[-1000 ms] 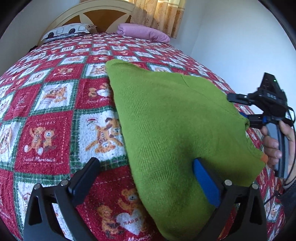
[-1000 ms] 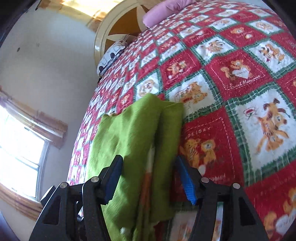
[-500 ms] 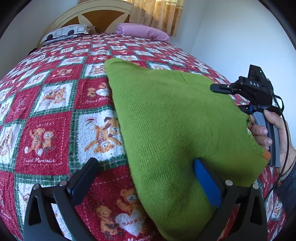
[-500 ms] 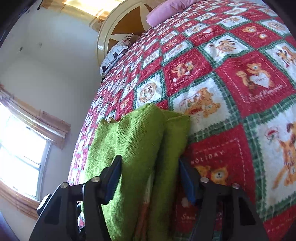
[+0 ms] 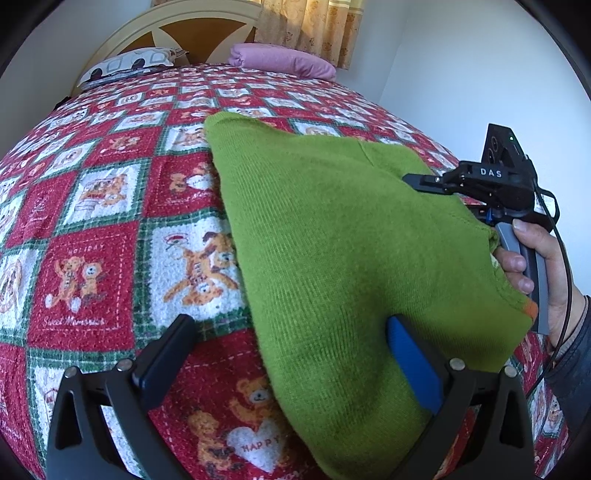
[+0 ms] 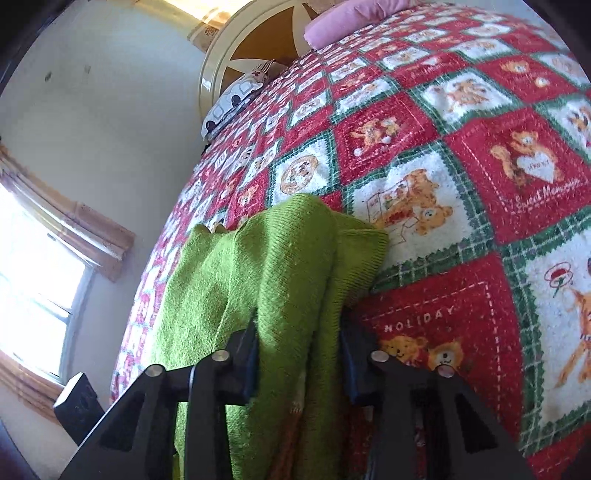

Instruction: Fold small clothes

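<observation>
A folded green knit garment point(image 5: 332, 240) lies on the red and white teddy-bear quilt point(image 5: 92, 221). My left gripper point(image 5: 291, 354) is open, its jaws wide apart at the near edge; the garment's near fold lies between the fingers against the blue right pad point(image 5: 410, 365). In the right wrist view the right gripper point(image 6: 299, 354) has closed on a bunched edge of the green garment point(image 6: 280, 266), cloth pinched between both pads. The right gripper also shows in the left wrist view point(image 5: 491, 184), held by a hand at the garment's right side.
A patterned pillow point(image 5: 129, 64) and a pink pillow point(image 5: 280, 61) lie at the headboard point(image 5: 177, 22). A white wall point(image 5: 461, 74) runs along the bed's right side. A window point(image 6: 33, 295) shows in the right wrist view.
The right gripper's jaws have narrowed from open to pinching the garment's edge, and it has moved in toward the cloth. The left gripper has stayed open and nearly still.
</observation>
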Action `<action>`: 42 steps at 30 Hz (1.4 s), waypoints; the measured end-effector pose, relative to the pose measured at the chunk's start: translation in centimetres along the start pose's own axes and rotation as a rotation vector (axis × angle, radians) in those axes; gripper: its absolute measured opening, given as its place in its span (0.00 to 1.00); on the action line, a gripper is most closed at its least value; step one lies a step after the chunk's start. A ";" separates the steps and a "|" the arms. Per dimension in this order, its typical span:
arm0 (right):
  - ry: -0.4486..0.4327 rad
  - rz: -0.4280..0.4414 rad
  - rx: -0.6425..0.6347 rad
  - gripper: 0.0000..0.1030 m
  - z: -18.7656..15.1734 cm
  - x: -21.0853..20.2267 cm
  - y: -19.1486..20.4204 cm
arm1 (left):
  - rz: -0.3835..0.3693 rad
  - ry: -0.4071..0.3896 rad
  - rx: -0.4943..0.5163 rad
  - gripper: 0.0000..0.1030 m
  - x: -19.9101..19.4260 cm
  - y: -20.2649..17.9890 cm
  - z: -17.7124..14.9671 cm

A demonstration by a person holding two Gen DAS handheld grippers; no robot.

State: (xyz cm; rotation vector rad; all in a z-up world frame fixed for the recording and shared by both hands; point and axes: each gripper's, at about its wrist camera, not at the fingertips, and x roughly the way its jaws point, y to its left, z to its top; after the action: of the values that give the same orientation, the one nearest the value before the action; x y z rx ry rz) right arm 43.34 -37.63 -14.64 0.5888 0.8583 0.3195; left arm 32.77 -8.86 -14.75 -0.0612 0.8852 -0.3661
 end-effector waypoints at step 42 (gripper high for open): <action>0.027 0.282 -0.146 0.15 -8.7 0.2 20.1 | 0.138 -0.211 0.045 0.29 -20.0 5.2 -3.1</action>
State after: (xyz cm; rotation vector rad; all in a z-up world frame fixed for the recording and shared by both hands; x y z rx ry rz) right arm 36.02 -18.45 -7.06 0.5698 0.7710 0.6422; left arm 20.39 3.06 -2.88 0.0032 0.6686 -0.2456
